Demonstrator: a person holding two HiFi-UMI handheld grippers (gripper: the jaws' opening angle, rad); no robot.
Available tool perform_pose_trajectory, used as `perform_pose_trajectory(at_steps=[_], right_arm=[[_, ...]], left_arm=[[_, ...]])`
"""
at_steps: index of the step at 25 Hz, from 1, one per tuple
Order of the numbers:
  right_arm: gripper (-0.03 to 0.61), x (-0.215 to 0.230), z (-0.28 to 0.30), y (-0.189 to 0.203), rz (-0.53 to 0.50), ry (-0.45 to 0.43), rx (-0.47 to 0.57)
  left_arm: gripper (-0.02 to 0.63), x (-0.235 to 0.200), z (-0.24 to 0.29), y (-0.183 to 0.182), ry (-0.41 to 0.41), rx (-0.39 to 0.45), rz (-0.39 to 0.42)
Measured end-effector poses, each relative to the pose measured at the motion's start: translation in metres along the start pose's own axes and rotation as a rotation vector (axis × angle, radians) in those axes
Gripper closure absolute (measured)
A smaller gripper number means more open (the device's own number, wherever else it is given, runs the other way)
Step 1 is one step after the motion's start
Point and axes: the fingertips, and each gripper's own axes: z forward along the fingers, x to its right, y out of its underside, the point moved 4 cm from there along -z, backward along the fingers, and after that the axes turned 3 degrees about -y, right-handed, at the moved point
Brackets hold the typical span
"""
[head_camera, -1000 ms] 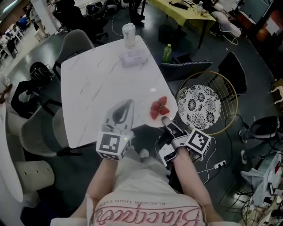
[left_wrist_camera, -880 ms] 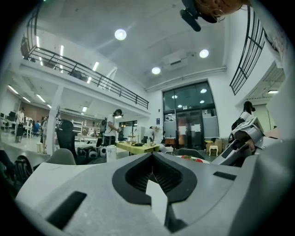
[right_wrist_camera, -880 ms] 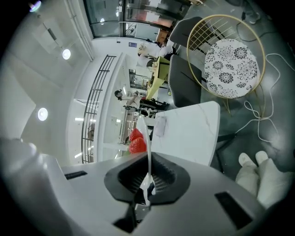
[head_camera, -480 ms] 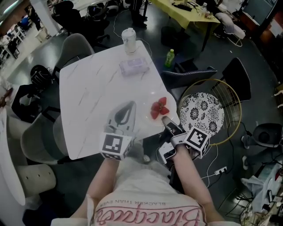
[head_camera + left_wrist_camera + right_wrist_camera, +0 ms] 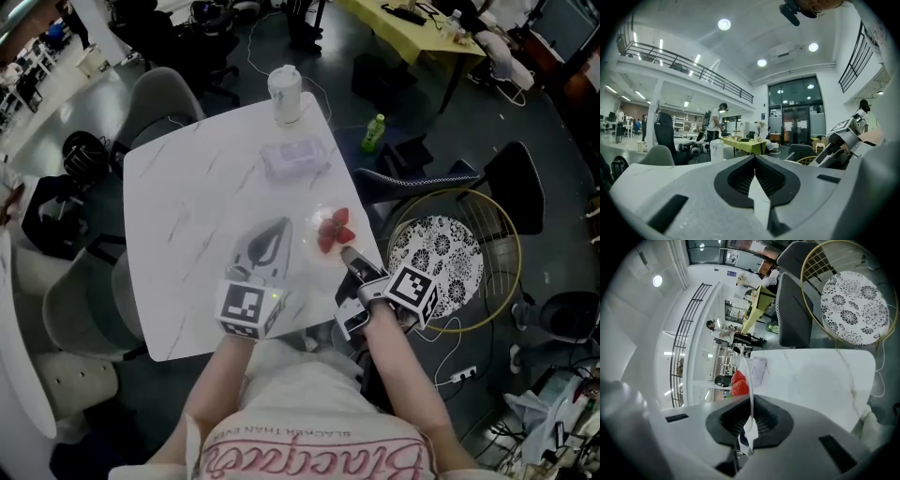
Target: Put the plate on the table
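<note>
A clear plate (image 5: 317,223) carrying red strawberries (image 5: 335,230) sits over the near right corner of the white marble table (image 5: 187,187). My right gripper (image 5: 350,255) is shut on the plate's near rim. In the right gripper view the rim (image 5: 750,380) runs edge-on into the closed jaws of the right gripper (image 5: 749,422), with the strawberries (image 5: 738,383) behind it. Whether the plate touches the tabletop, I cannot tell. My left gripper (image 5: 275,225) hovers over the table just left of the plate, and in its own view the left gripper (image 5: 754,180) is shut with nothing in it.
A white lidded cup (image 5: 285,94) and a packet of wipes (image 5: 292,157) lie at the table's far side. A gold wire chair with a patterned cushion (image 5: 436,258) stands right of the table, a grey chair (image 5: 164,94) at the far left, and a green bottle (image 5: 375,131) on the floor.
My right gripper has carried the plate slightly further in over the table's corner. The left gripper has stayed at the plate's left, still shut.
</note>
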Motion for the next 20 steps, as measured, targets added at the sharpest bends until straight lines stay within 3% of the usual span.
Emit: perform_pose_trajectory(at_steps=[20], right_arm=[[0.568, 0.061, 0.147, -0.024, -0.091, 0.223, -0.157]], left_arm=[[0.609, -0.075, 0.077, 0.071, -0.025, -0.136, -0.074]])
